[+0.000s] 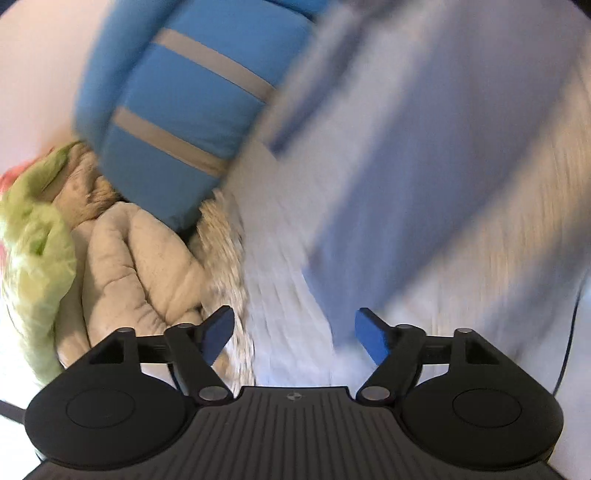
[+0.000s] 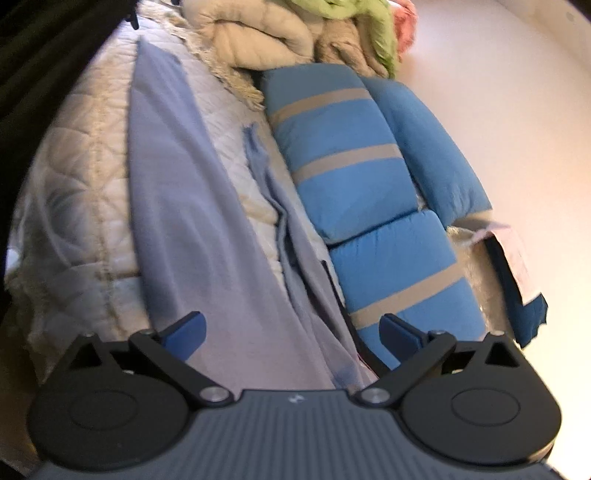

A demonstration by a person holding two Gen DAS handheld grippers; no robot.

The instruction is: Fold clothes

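We see the pale lavender-blue garment [image 2: 184, 206] laid flat over a white quilted bedspread [image 2: 74, 192], running from near the right gripper up toward the far pile. A narrower strip of the same cloth [image 2: 295, 251], maybe a sleeve, lies just beside the main panel w/ quilt showing between them; can't tell if it's one piece. In the left wrist view the garment [image 1: 388, 184] is motion-blurred, crossing the frame diagonally over the quilt.

Right gripper [image 2: 293, 334] hovers over the garment's near end, blue pads wide apart, nothing between them. Left gripper [image 1: 294, 338] likewise spread wide, empty, above blurred cloth.

Just beside the strip lies a bright blue padded cushion w/ grey stripes [image 2: 354, 177], folded in segments; also in left view [image 1: 184, 103]. Beyond it, a heap: beige puffy item [image 2: 255, 33], lime green cloth [image 2: 373, 26], bit of pink [image 2: 404, 22]. A dark blue item w/ pink top [image 2: 517, 273] sits at the cushion's right edge. Pale wall [image 2: 509, 110] behind.
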